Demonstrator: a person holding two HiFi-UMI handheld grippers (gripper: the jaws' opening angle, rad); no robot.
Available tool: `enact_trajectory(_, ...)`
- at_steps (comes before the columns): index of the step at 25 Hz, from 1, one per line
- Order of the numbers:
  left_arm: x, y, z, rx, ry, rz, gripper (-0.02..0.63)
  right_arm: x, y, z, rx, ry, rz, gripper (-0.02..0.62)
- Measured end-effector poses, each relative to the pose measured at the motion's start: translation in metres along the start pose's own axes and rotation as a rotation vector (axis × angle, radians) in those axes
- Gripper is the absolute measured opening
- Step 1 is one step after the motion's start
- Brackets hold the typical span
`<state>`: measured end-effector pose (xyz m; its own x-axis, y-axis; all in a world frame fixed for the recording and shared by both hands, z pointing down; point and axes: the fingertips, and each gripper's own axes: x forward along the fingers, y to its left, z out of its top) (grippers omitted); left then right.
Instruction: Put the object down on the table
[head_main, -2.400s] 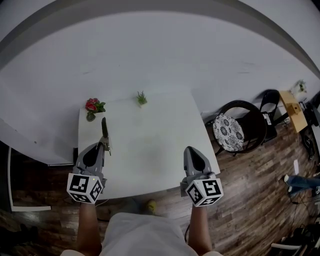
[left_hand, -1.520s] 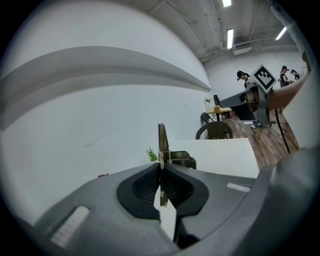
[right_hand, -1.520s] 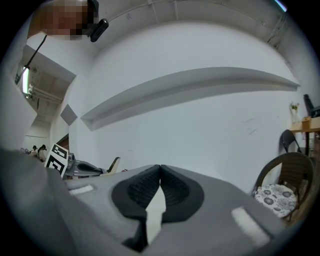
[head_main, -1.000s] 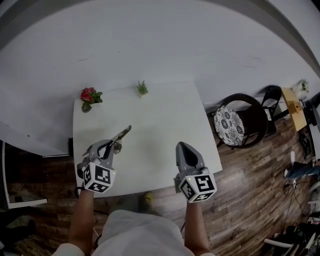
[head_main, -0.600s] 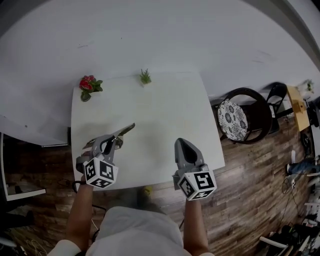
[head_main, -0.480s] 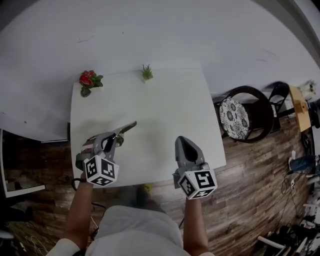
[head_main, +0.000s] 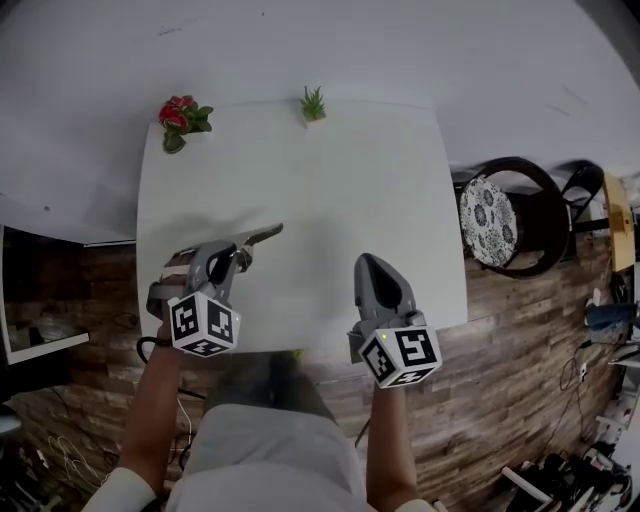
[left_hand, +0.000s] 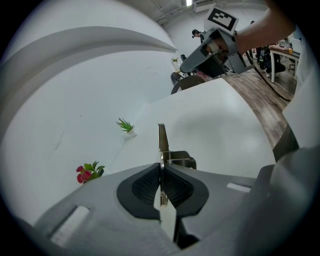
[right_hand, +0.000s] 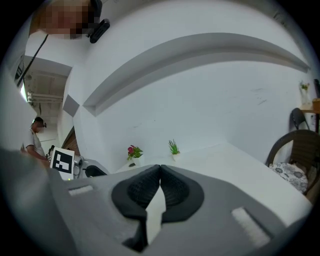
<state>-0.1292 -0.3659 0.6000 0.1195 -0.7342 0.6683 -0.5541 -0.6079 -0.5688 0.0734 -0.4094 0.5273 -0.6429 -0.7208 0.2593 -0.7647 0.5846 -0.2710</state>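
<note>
A slim metal tool (head_main: 262, 237) sticks out of my left gripper (head_main: 234, 258), which is shut on its near end over the left part of the white table (head_main: 340, 170). In the left gripper view the pads pinch the thin tool (left_hand: 162, 140) edge-on at the left gripper's (left_hand: 161, 169) tips, and its blade points away over the tabletop. Whether the tool touches the table I cannot tell. My right gripper (head_main: 371, 264) hangs near the table's front edge. Its jaws are shut with nothing between them in the right gripper view (right_hand: 160, 168).
A red flower pot (head_main: 180, 115) stands at the table's far left corner and a small green plant (head_main: 313, 102) at the far edge. A dark chair with a patterned cushion (head_main: 505, 222) stands right of the table. Wooden floor surrounds it.
Both grippers have sunk toward the table. The tool in the left gripper has swung from pointing straight away to pointing up and right, and still sits in the shut jaws.
</note>
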Motion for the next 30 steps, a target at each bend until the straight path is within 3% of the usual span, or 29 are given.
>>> enact_trajectory(19, 0.031, -0.036, -0.015, 0.175, 0.074, -0.059, 0.012, 0.016, -0.008, -0.053, 0.018, 0.092, -0.01, 0.003)
enact_trajectory(30, 0.038, -0.048, -0.018, 0.199, 0.068, -0.075, 0.017, 0.02, -0.011, -0.065, 0.016, 0.113, -0.016, 0.003)
